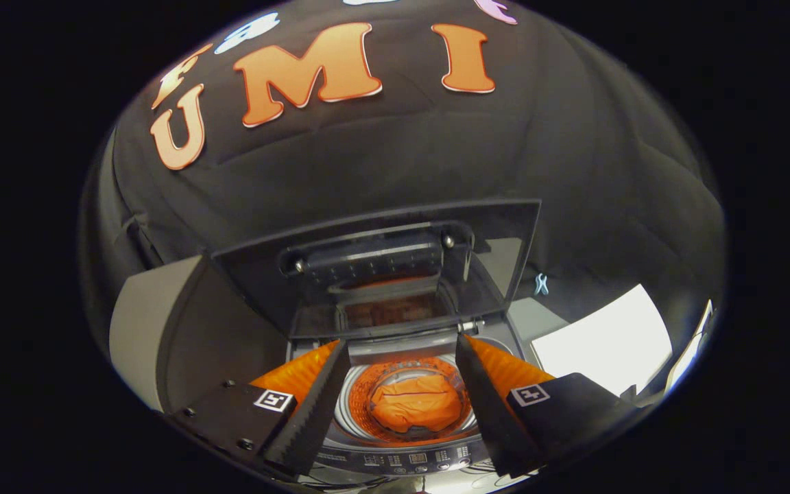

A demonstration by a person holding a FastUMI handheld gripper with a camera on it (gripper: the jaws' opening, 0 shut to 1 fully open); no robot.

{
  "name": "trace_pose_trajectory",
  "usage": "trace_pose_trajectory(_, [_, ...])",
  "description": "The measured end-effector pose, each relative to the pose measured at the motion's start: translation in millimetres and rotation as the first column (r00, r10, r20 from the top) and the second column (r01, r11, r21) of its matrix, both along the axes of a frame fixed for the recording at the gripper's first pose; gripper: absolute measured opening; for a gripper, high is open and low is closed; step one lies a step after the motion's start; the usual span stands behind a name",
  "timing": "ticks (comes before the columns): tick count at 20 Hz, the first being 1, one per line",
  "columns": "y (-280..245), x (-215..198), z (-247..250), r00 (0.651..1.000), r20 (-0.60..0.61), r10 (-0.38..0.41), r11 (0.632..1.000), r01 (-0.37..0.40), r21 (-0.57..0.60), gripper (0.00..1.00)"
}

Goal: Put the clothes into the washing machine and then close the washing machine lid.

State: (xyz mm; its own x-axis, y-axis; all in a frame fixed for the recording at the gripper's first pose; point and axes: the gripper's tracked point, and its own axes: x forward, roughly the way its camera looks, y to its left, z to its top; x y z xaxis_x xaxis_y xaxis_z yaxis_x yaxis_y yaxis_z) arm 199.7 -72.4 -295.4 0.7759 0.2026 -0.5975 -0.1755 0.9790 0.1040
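Gripper view, operator: your gripper (400, 384) hangs above a top-loading washing machine (402, 456), its two fingers spread wide apart and pressing on nothing. Each finger (313, 412) is a dark wedge with a finely ridged, saw-toothed inner face; each carries orange ribbed padding behind it and one square black-and-white marker tag on its black mount, two tags in all.

Between the fingers and below them you look straight down into the round drum (352, 412), bright metal at the rim. One piece of clothing (414, 403), an orange garment of smooth, slightly puffy fabric with a seam line across it, lies crumpled at the bottom of the drum. It touches neither finger.

The washing machine lid (505, 254) stands raised beyond the fingers, tilted back towards the black cloth wall. It is a dark, glossy, translucent panel, rectangular, with a black ribbed bracket across its middle held by two shiny round fasteners. The orange of the load reflects in its lower part.

A control strip (409, 458) with small buttons runs along the machine's near edge. One bright white flat panel (601, 343) lies to the right of the machine.
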Motion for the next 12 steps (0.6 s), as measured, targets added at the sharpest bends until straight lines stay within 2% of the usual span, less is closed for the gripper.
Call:
trace_pose_trajectory(7, [12.4,14.1,90.1,0.991,0.133,0.017,0.998,-0.024,0.053,0.99])
trace_pose_trajectory(12, [24.8,37.1,123.0,0.982,0.189,0.023,0.998,-0.035,0.059,0.99])
